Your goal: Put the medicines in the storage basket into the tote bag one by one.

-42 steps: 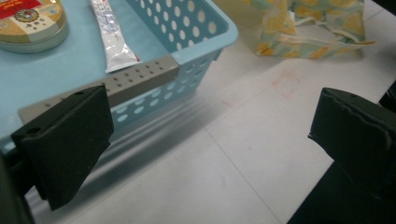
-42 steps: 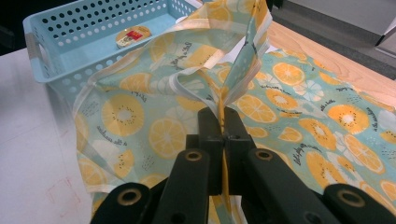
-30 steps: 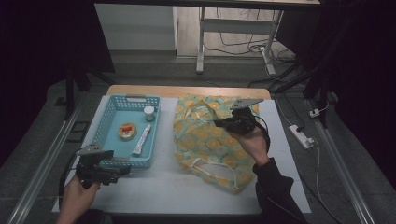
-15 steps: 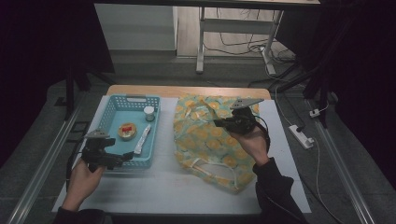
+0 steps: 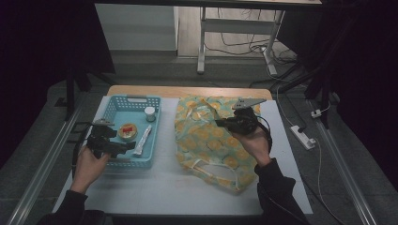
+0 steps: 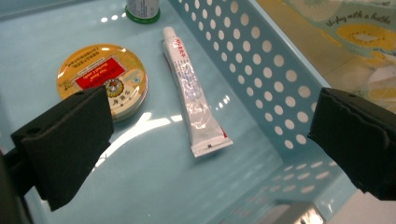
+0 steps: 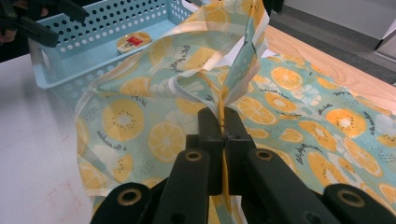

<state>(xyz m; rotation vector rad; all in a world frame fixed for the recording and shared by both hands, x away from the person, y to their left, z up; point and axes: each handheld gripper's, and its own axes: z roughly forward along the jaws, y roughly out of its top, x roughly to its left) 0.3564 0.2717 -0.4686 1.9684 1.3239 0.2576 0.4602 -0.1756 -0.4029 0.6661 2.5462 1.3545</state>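
Observation:
A blue perforated basket (image 5: 112, 111) holds a round gold tin (image 5: 126, 131), a white tube (image 5: 143, 139) and a small white bottle (image 5: 149, 113). My left gripper (image 5: 123, 148) hovers open over the basket's near edge. In the left gripper view its jaws stand wide apart, with the tin (image 6: 102, 79) and the tube (image 6: 191, 102) lying below them. Right of the basket lies a teal bag with an orange-slice print (image 5: 206, 140). My right gripper (image 5: 221, 124) is shut on a fold of the bag's cloth (image 7: 233, 79) and lifts it off the table.
A white mat (image 5: 164, 187) covers the table, and a wooden strip (image 5: 187, 91) runs along the far edge. A power strip (image 5: 302, 137) lies on the floor at the right. Metal rails flank the table on both sides.
My left gripper has moved forward from the table's front left to the basket's near edge. The right gripper and the bag have stayed put.

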